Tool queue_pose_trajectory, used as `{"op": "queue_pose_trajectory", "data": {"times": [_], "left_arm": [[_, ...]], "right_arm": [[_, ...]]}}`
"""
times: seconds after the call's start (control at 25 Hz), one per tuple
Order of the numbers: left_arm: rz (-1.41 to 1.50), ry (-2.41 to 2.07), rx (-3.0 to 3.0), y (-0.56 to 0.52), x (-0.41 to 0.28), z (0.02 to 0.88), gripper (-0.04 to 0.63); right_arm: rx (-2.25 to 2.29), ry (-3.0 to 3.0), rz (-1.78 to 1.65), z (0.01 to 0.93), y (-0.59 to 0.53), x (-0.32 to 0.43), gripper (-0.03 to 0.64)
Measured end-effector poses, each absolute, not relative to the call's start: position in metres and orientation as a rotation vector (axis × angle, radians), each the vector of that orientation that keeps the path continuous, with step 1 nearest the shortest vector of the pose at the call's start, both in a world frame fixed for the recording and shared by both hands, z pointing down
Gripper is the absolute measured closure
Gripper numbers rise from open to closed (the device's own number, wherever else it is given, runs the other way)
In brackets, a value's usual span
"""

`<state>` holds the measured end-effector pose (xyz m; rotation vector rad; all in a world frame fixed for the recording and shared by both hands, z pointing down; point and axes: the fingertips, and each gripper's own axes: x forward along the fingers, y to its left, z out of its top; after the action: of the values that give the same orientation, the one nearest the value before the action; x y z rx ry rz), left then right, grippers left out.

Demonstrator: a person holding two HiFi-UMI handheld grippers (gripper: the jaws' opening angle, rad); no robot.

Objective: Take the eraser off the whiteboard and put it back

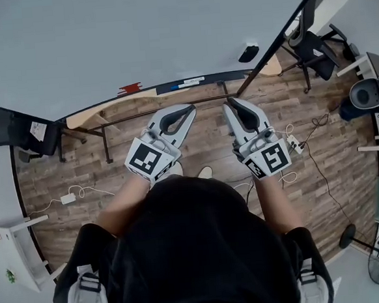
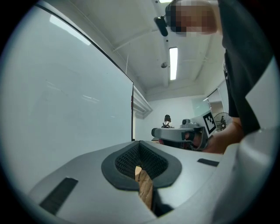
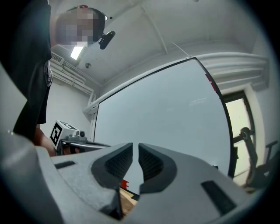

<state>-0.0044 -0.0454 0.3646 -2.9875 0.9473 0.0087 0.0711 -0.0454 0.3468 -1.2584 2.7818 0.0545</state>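
Both sets of jaws empty. Whiteboard (image 1: 102, 37) fills upper frame. Left gripper (image 1: 191, 107) clenched; right gripper (image 1: 229, 102) slit apart. Eraser (image 1: 249, 52), likely black block, stuck on board upper right, well apart. Risk: reaching with jaws this narrow knocks it off.

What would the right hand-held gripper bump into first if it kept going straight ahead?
Most likely the whiteboard: it fills the view past the right hand-held gripper, with nothing seen in between. How far away it is remains unclear.
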Motion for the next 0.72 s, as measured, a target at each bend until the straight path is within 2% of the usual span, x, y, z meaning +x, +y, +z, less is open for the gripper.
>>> {"op": "queue_pose_trajectory", "data": {"times": [0.28, 0.72], "left_arm": [[-0.014, 0.861, -3.014, -0.045, -0.005, 0.37, 0.6], [0.005, 0.81, -3.028, -0.045, 0.001, 0.369, 0.6]], "right_arm": [[-1.331, 2.761, 0.014, 0.355, -0.04, 0.065, 0.615], [-1.353, 2.774, -0.012, 0.363, -0.033, 0.06, 0.615]]}}
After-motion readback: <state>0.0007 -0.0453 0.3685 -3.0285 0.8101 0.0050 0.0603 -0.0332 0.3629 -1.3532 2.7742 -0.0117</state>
